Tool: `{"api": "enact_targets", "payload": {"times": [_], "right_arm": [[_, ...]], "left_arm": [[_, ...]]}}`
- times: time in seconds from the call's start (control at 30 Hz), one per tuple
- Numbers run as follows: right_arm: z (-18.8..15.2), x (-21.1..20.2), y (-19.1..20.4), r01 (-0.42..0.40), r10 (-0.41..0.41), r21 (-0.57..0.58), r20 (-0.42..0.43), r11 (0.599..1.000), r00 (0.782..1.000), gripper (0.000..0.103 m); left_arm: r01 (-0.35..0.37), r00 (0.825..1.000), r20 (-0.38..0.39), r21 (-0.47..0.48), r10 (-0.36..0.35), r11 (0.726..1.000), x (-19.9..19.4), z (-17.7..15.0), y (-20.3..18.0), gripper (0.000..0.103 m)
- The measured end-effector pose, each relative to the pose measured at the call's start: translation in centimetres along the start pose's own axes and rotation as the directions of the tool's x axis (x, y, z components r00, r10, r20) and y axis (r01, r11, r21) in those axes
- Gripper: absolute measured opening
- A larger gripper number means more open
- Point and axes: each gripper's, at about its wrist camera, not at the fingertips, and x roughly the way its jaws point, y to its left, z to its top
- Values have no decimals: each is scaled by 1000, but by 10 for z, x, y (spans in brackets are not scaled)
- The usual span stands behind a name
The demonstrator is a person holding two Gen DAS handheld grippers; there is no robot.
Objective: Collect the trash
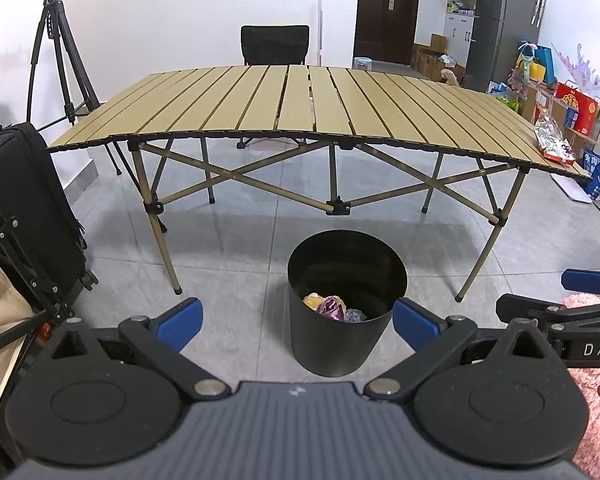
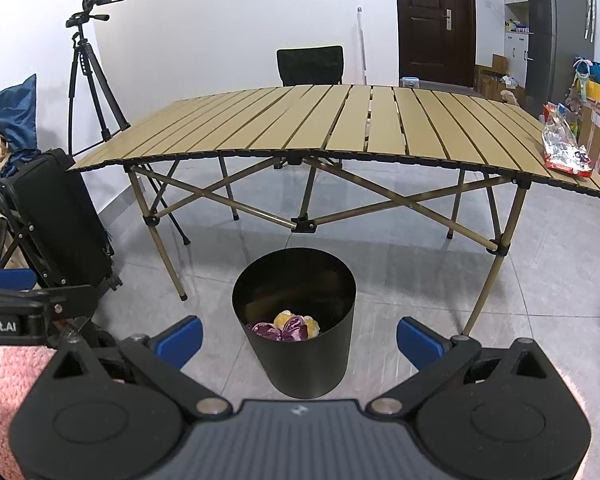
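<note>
A black round bin stands on the tiled floor in front of the table, with purple and yellow wrappers lying at its bottom. A crumpled red and silver snack bag lies on the right end of the slatted tan table. My left gripper is open and empty, held above the floor just before the bin. My right gripper is open and empty too, with the bin between its blue fingertips in view. Each gripper shows at the edge of the other's view.
A black suitcase and folded cart stand at the left. A tripod is behind them, a black chair beyond the table. Boxes and bags crowd the right wall. A pink fuzzy sleeve shows behind the grippers.
</note>
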Motion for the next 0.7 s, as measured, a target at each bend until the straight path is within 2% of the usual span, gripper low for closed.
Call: {"api": "enact_targets", "payload": {"times": [0.7], "right_arm": [[1, -4, 6, -5, 5, -18, 9, 1000, 1000, 103]], "left_arm": [[9, 1000, 18, -2, -9, 1000, -4, 0, 2, 103]]}}
